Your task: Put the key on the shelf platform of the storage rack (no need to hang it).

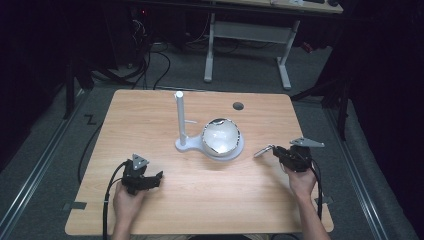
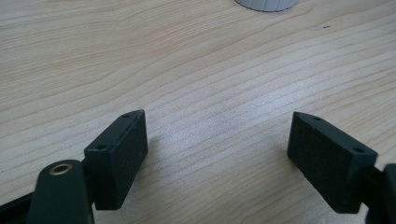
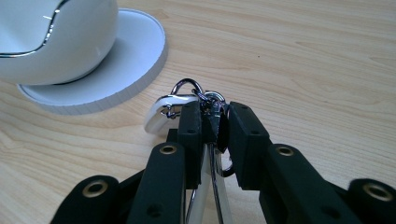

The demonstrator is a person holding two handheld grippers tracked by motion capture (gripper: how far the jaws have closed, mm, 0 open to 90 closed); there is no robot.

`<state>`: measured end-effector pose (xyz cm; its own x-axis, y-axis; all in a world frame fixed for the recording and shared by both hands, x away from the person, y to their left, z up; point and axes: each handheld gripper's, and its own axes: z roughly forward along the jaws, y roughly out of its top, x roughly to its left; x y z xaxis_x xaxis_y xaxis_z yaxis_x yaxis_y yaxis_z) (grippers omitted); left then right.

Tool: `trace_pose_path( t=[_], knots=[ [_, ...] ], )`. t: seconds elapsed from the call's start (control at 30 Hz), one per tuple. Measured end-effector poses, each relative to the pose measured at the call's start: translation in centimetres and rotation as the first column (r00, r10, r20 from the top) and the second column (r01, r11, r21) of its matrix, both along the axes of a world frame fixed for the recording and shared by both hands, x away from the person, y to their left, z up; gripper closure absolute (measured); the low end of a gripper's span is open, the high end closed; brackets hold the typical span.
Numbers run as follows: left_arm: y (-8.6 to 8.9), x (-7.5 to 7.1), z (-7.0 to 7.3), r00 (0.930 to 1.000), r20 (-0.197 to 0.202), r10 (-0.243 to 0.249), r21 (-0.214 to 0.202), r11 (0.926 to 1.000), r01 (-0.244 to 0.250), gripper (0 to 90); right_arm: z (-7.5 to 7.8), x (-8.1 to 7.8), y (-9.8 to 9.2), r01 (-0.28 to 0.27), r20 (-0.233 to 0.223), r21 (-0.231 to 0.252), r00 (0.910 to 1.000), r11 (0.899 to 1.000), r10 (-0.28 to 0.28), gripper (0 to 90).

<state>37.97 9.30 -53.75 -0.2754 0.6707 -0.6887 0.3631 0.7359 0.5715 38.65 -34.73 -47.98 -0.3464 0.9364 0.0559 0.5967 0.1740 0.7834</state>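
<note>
A light wooden table (image 1: 150, 120) carries a white stand (image 1: 186, 145) near its middle: an upright post beside a round base, a shiny bowl (image 1: 221, 135) seated on it. Behind the stand, a dark grommet hole (image 1: 238, 106).

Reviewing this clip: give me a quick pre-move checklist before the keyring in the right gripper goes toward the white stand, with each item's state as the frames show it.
1. Right gripper shut on the keyring: ok, the metal rings sit pinched between its fingers.
2. White tag hanging free of the table: cannot tell, it looks close to the wood.
3. Left gripper out of the way: ok, it is open with nothing between its fingers, low over bare wood.
4. Stand upright: ok, its post is vertical and its hook looks unoccupied.
5. Bowl seated on the stand's round base: ok.
6. Path from keyring to post: not ok, the bowl lies between.
</note>
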Motion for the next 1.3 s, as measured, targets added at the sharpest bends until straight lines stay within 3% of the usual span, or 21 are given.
trace_pose_path(
  t=[0.53,0.73,1.3],
  knots=[
    [0.0,0.0,0.0,1.0000,-0.002,0.002,-0.003,1.0000,-0.003,20.4,1.3,-1.8,1.0,-0.066,0.011,0.042,0.9978,0.997,0.065,76.2],
    [0.0,0.0,0.0,1.0000,0.001,-0.002,0.001,1.0000,0.002,20.4,1.8,-2.4,1.5,-0.089,0.009,0.099,0.9961,0.991,0.088,76.2],
    [0.0,0.0,0.0,1.0000,-0.002,0.003,-0.002,1.0000,-0.003,20.4,3.0,-3.2,4.0,-0.190,0.036,0.131,0.9817,0.973,0.187,76.1]
  ],
)
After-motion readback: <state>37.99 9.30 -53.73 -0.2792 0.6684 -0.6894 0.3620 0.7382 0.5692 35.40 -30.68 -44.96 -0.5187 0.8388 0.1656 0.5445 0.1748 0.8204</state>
